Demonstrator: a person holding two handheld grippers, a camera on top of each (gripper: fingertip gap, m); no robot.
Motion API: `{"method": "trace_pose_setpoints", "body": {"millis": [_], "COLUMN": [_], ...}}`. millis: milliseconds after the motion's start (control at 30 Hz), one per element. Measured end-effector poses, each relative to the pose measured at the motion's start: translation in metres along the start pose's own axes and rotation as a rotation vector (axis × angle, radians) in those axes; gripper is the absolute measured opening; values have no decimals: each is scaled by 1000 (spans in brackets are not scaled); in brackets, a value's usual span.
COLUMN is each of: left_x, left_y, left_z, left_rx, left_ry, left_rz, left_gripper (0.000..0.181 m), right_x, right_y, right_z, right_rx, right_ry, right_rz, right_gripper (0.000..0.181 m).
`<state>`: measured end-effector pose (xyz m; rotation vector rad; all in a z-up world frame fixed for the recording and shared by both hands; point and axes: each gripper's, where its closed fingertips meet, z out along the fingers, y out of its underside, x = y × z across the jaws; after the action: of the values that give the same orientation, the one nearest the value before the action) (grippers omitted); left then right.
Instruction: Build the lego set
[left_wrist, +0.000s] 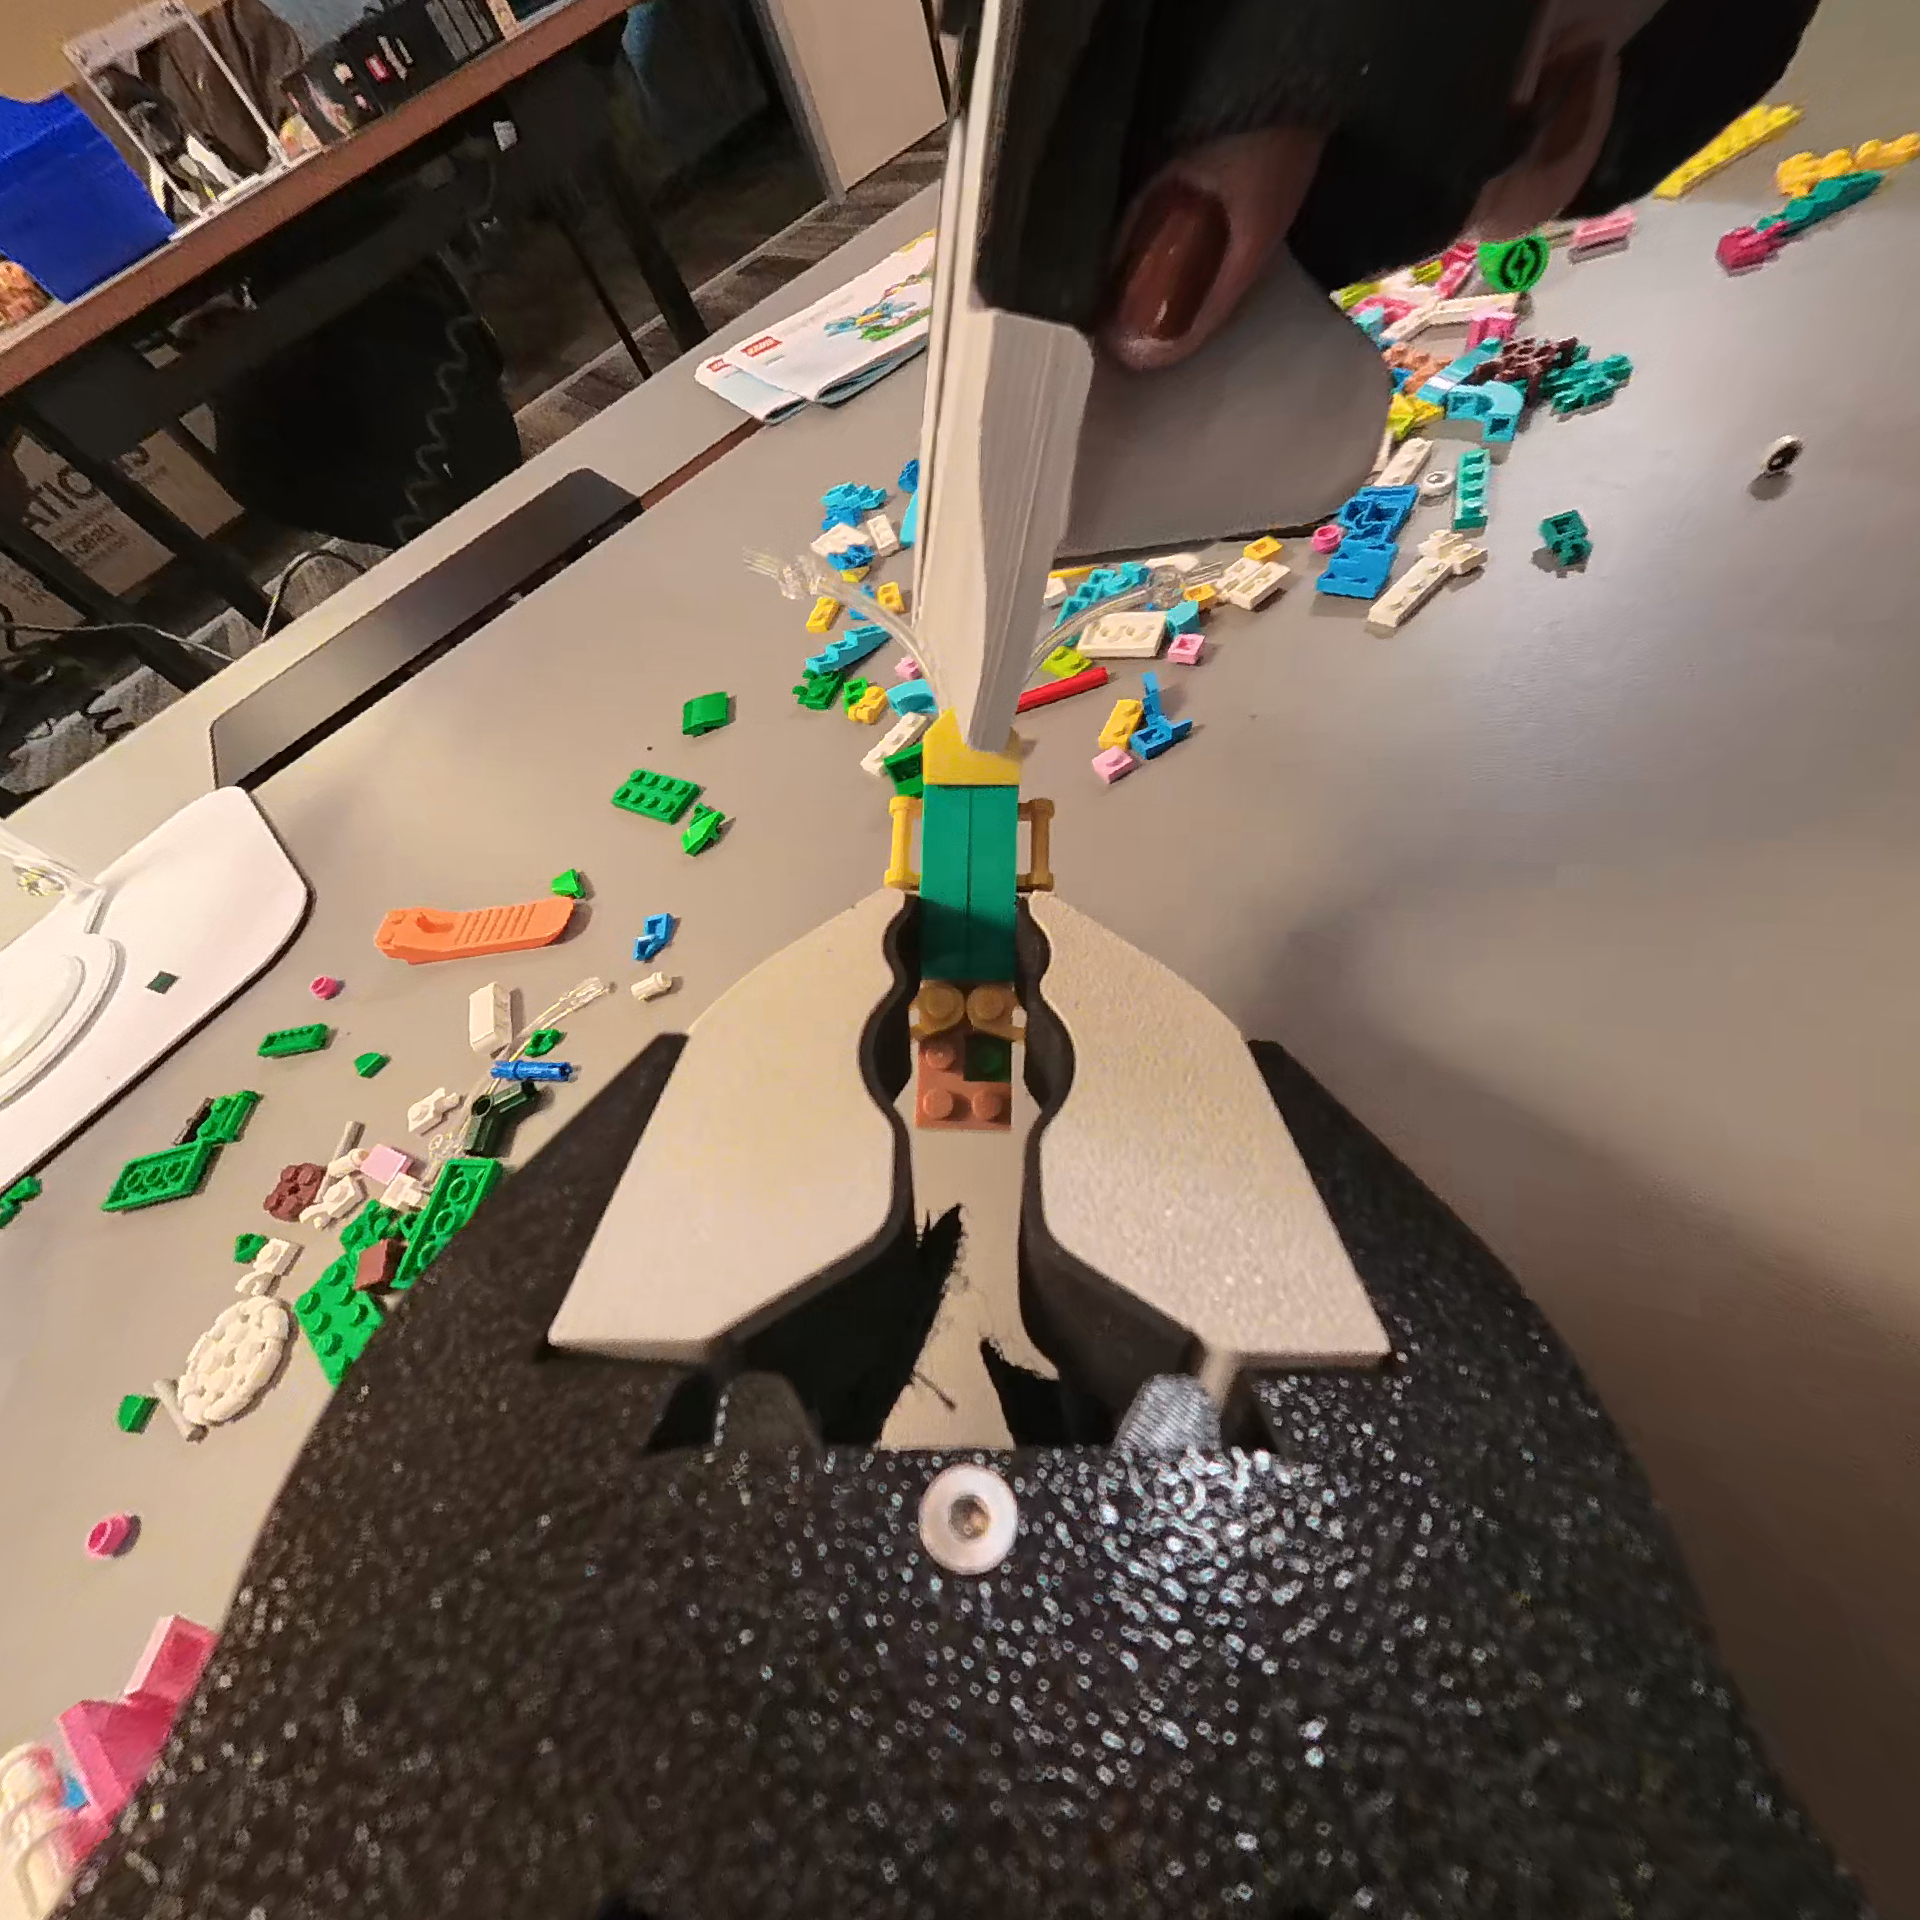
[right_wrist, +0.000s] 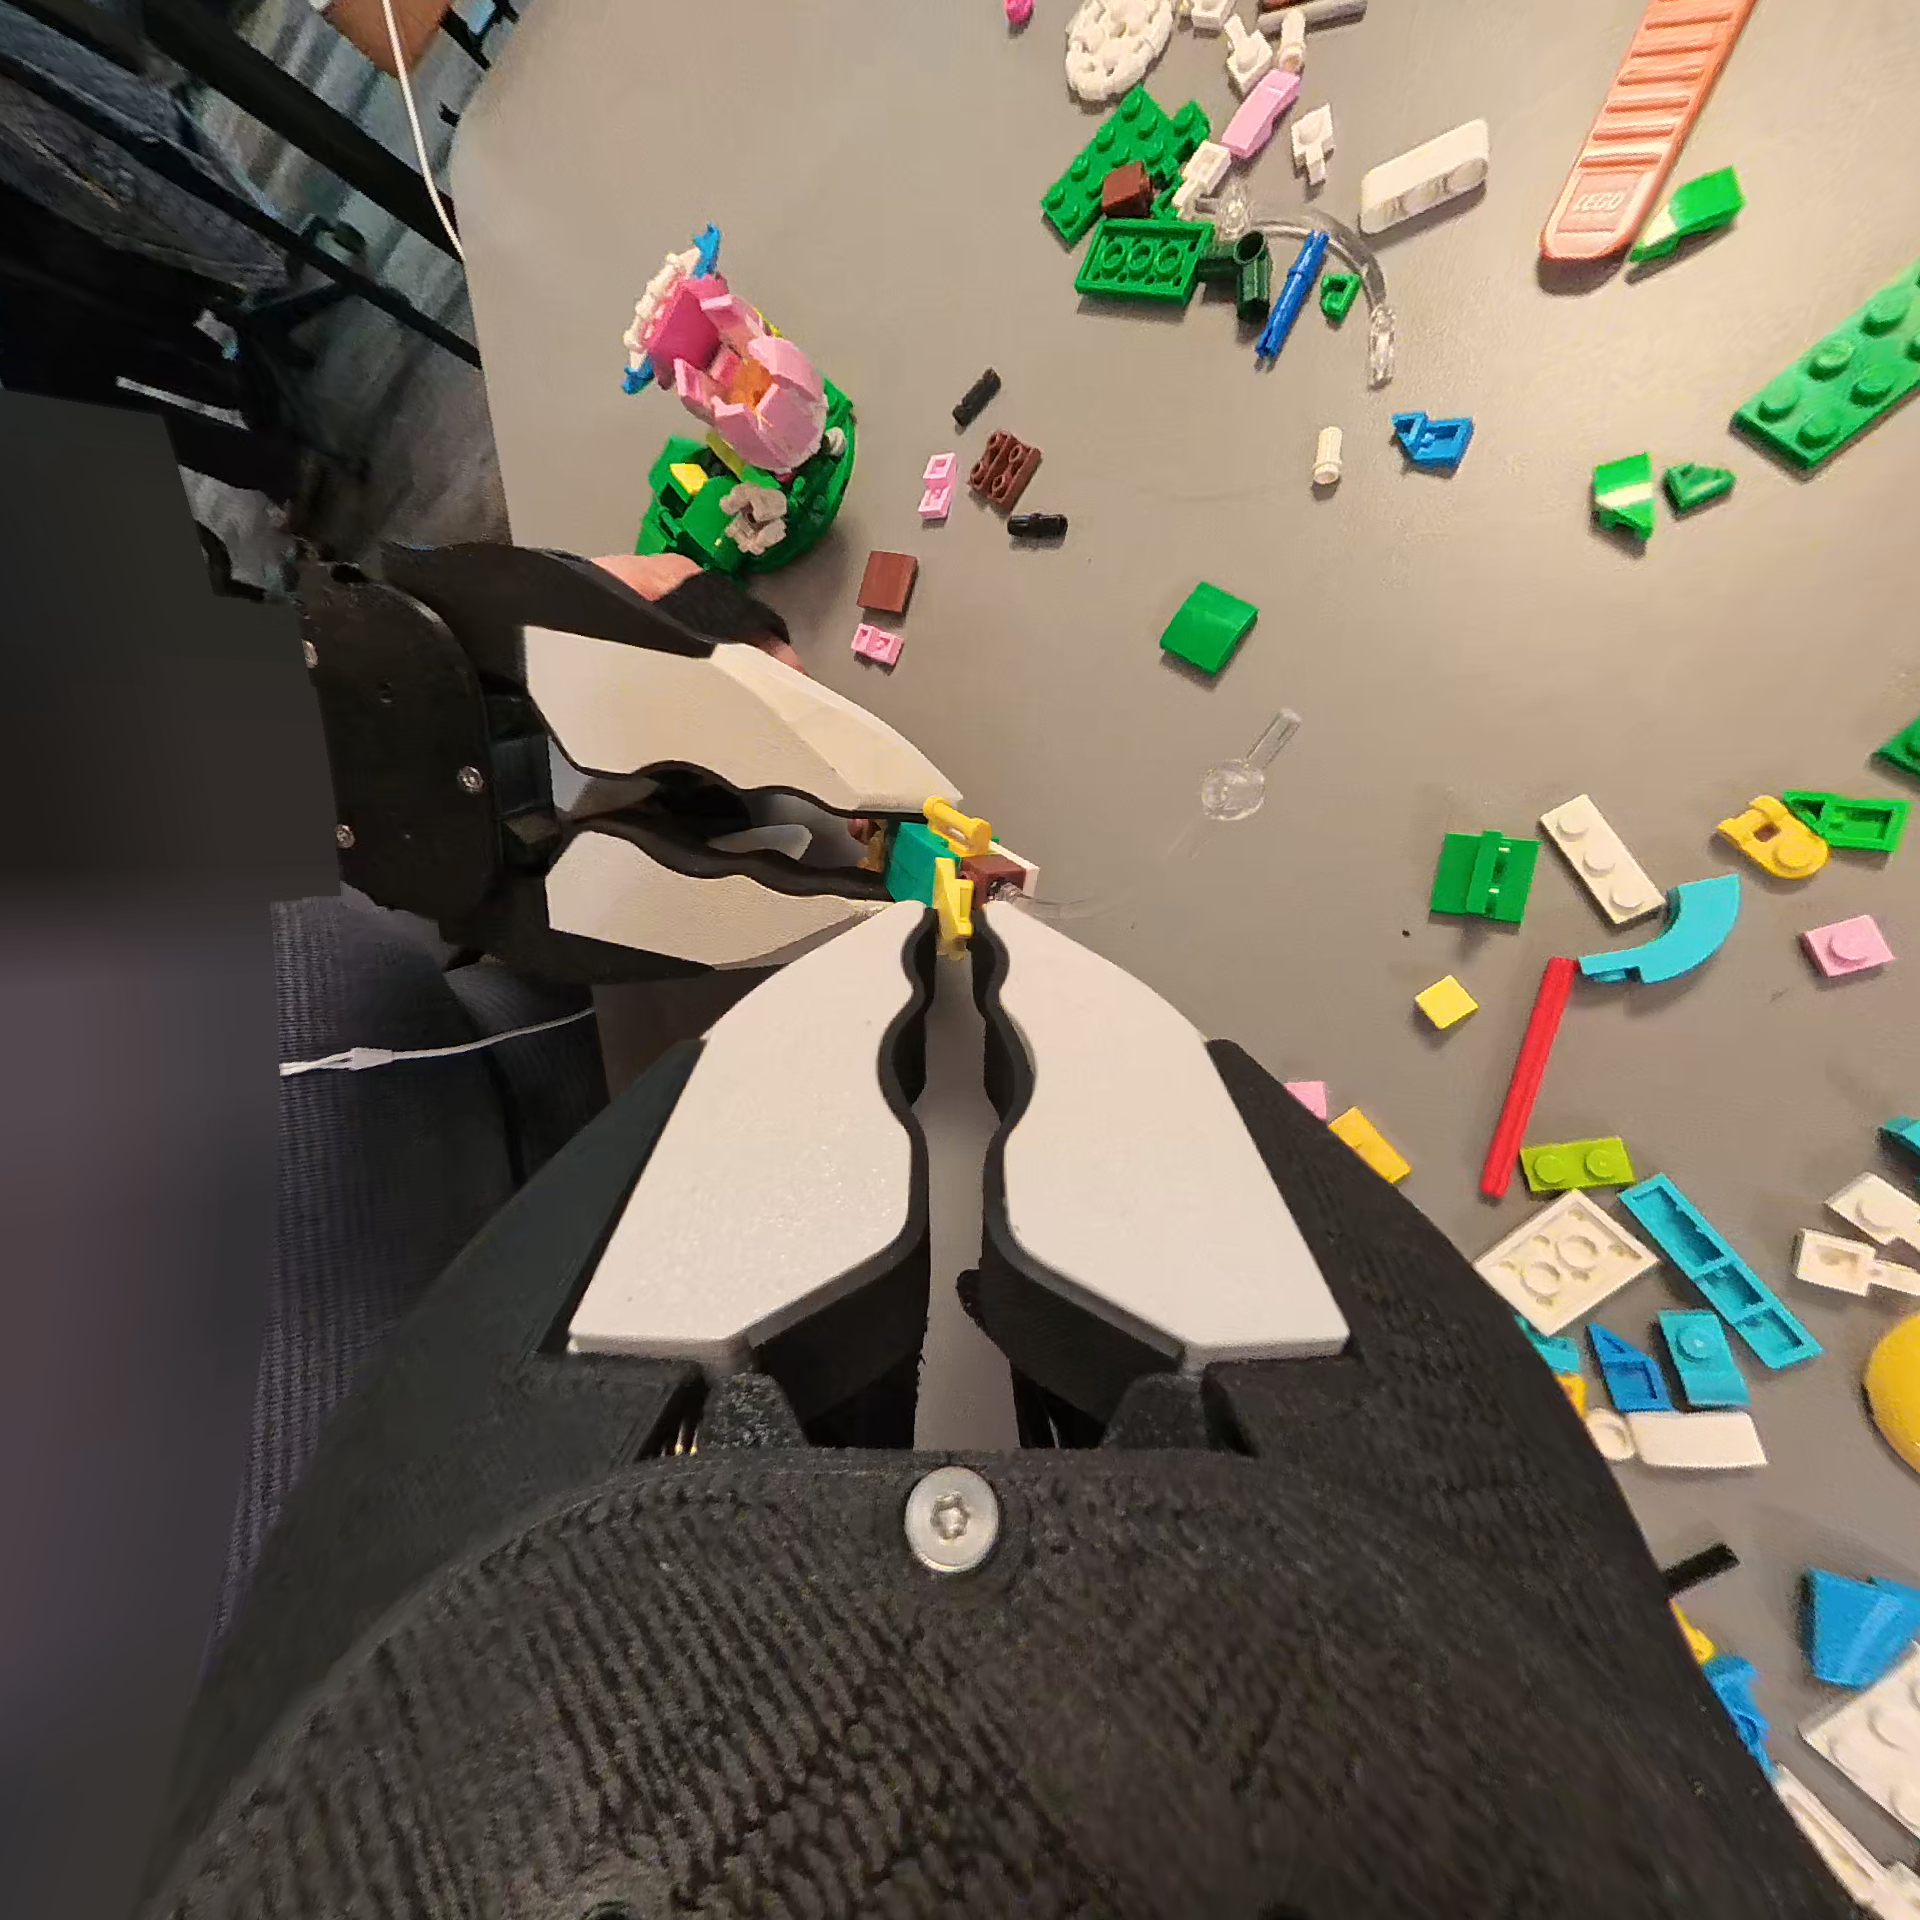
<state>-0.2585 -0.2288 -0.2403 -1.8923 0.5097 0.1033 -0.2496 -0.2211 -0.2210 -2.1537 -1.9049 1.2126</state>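
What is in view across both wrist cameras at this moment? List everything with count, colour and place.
Small build: one, teal with yellow and brown parts, held above the table.
Finished flower model: one, pink on green base, near the table edge.
Brick separator: one, orange, lying flat on the table.
Loose bricks: many, mixed colours, scattered over the table.
Instruction booklets: white and pale blue, count unclear, far side.
Red rod: one, among the loose pieces.
Table: one, grey.
Left gripper: shut on the small build.
Right gripper: pinching the build's yellow end.
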Motion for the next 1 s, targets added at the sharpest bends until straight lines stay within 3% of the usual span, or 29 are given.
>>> {"method": "trace_pose_setpoints", "body": {"millis": [800, 1000], "left_x": [-4, -3], "left_y": [9, 7], "left_z": [1, 0], "left_rx": [-31, -20], "left_ry": [57, 105], "left_rz": [-114, -191], "left_gripper": [16, 16], "right_x": [3, -20], "right_y": [-10, -25], "right_z": [1, -15], "right_rx": [2, 190], "right_ry": [126, 114], "right_rz": [-46, -321], "right_gripper": [16, 28]}}
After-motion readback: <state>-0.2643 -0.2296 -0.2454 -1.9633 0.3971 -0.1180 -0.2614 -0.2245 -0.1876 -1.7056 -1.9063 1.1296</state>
